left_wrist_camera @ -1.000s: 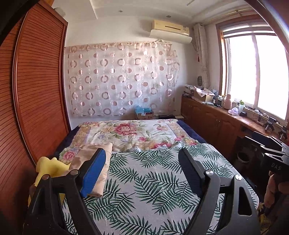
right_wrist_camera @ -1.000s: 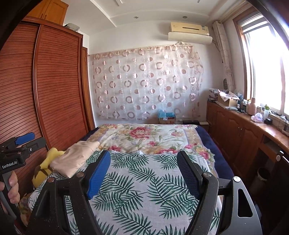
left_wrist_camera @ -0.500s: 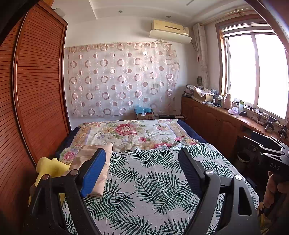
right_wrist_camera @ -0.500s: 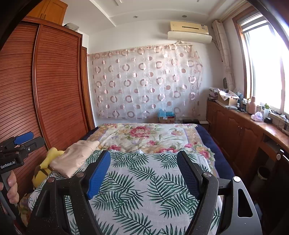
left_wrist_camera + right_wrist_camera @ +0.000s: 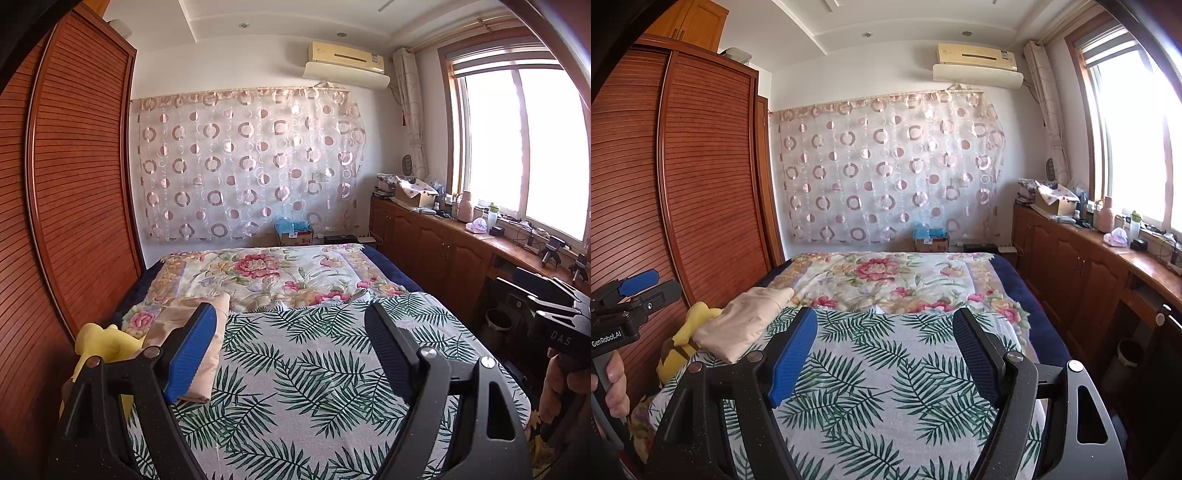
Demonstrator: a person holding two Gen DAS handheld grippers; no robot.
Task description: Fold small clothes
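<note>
A folded beige garment [image 5: 210, 354] lies at the left edge of the bed, on the palm-leaf sheet [image 5: 314, 376]; it also shows in the right wrist view [image 5: 746, 325]. A yellow garment [image 5: 103, 343] lies just left of it, also seen in the right wrist view [image 5: 690, 328]. My left gripper [image 5: 291, 354] is open and empty, held above the near part of the sheet, its left finger in front of the beige garment. My right gripper [image 5: 886, 354] is open and empty above the sheet [image 5: 886, 387], right of the garments.
A wooden slatted wardrobe [image 5: 683, 203] runs close along the bed's left side. A floral quilt [image 5: 266, 273] covers the far half of the bed. A wooden cabinet counter [image 5: 1089, 266] with bottles and boxes lines the right wall under the window.
</note>
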